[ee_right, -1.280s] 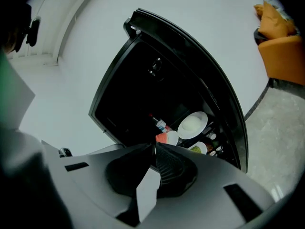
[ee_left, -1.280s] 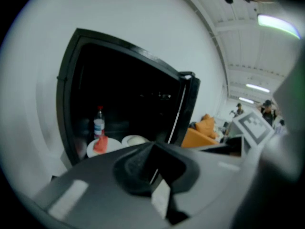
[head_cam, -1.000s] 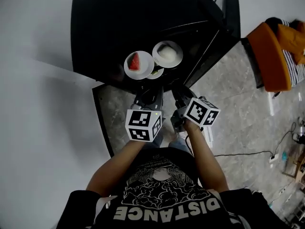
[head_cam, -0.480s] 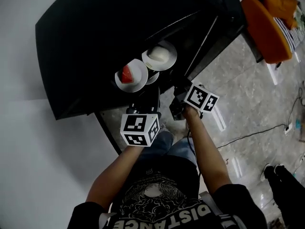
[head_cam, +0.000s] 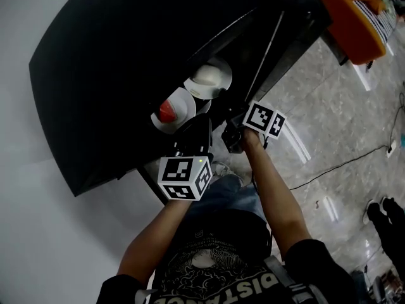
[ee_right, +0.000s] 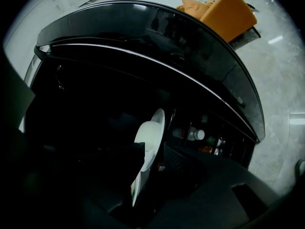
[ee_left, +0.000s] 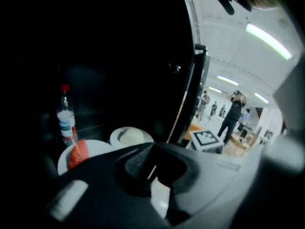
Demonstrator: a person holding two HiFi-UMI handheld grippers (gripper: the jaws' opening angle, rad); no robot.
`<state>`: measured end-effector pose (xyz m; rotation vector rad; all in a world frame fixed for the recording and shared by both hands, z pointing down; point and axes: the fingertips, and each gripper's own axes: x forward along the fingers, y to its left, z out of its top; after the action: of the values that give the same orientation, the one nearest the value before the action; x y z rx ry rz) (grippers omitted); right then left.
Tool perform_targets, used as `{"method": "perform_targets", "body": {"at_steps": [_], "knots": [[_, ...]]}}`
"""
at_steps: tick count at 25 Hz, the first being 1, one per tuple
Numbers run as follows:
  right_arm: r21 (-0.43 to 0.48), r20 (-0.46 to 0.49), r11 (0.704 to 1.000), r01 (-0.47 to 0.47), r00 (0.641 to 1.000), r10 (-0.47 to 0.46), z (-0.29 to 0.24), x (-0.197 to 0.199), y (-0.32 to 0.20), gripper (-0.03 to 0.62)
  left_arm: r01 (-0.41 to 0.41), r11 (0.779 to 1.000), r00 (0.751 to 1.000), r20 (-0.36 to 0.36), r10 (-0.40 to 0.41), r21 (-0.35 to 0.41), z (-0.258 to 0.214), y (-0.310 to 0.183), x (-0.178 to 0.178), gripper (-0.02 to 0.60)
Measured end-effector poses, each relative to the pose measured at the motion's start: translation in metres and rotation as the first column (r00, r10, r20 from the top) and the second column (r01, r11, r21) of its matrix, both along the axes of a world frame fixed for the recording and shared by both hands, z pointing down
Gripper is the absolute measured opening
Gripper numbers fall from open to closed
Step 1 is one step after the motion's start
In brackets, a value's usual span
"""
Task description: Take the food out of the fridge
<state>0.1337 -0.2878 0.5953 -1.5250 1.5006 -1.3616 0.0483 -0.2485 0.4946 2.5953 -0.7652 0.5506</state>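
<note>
Two white round plates [head_cam: 183, 102] [head_cam: 224, 73] wait in the black fridge [head_cam: 126, 75]. Right gripper [head_cam: 230, 133], empty jaws just opening, should next reach a rim; left gripper [head_cam: 197, 132] is closed, empty.

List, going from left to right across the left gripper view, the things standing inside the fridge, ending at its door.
red-capped bottle → plate with the red slice → plate with the white mound → open fridge door
</note>
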Motion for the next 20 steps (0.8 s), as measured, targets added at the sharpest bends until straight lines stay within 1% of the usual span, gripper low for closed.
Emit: {"method": "perform_targets", "body": {"at_steps": [4, 6, 9, 11, 12, 16, 20], "knots": [[0.024, 0.083, 0.999, -0.022, 0.996, 0.02, 0.001, 0.0, -0.008, 0.092, -0.007, 1.0, 1.0, -0.002, 0.006, -0.007, 0.003, -0.003, -0.004, 0.002], [0.021, 0.115, 0.999, -0.034, 0.993, 0.032, 0.003, 0.001, -0.011, 0.092, -0.005, 1.0, 1.0, -0.004, 0.004, -0.011, 0.003, -0.004, -0.006, 0.003], [-0.005, 0.151, 0.999, -0.043, 0.988, 0.044, 0.008, 0.003, -0.01, 0.062, -0.003, 1.0, 1.0, -0.005, 0.003, -0.013, 0.004, -0.005, -0.008, 0.003], [-0.029, 0.168, 0.999, -0.045, 0.985, 0.049, 0.012, 0.005, -0.009, 0.03, -0.004, 1.0, 1.0, -0.006, 0.004, -0.015, 0.004, -0.004, -0.009, 0.002], [-0.035, 0.181, 0.998, -0.046, 0.982, 0.051, 0.012, 0.005, -0.009, 0.027, -0.005, 1.0, 1.0, -0.008, 0.005, -0.015, 0.004, -0.004, -0.009, 0.003], [-0.02, 0.292, 0.997, -0.078, 0.953, 0.08, 0.012, 0.005, -0.009, 0.011, -0.007, 1.0, 1.0, -0.016, 0.006, -0.013, 0.002, -0.002, -0.01, 0.002], [-0.003, 0.327, 0.995, -0.098, 0.94, 0.094, 0.011, 0.004, -0.004, 0.011, 0.0, 1.0, 1.0, -0.028, 0.0, -0.014, -0.001, 0.0, -0.012, 0.003]]}}
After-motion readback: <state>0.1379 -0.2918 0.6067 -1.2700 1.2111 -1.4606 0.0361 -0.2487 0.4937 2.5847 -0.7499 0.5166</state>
